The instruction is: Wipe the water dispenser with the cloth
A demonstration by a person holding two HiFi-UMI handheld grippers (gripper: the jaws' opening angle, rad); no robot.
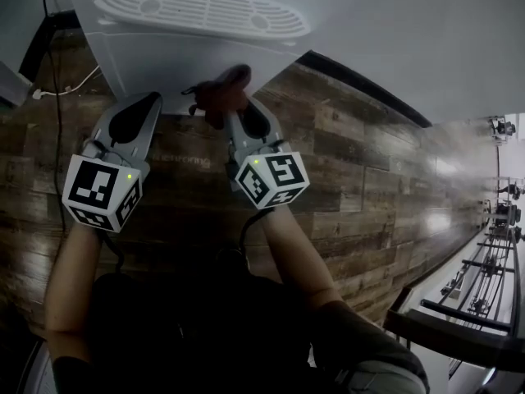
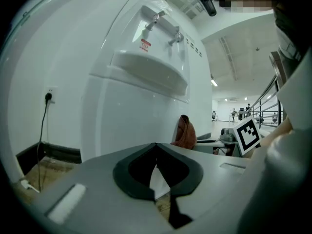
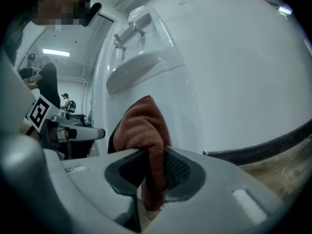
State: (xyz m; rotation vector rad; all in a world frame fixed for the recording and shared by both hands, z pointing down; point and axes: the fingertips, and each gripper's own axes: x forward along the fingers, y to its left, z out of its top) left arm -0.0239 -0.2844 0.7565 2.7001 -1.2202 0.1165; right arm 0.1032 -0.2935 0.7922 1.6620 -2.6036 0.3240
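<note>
Right gripper (image 3: pixel 152 155) pinches a rust-brown terry cloth (image 3: pixel 142 123) at the front of the tall white plastic water dispenser (image 3: pixel 229 72). Left gripper (image 2: pixel 156 147) jaws pressed together, empty.

The big white water dispenser (image 2: pixel 141 106) stands upright. The soft red-brown cloth (image 3: pixel 144 130) is bunched up against its front, low down.

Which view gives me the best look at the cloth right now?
Right gripper view: the cloth fills the middle, pinched in the right claw. Head view shows only a dark bunch; left gripper view, a small side glimpse.
</note>
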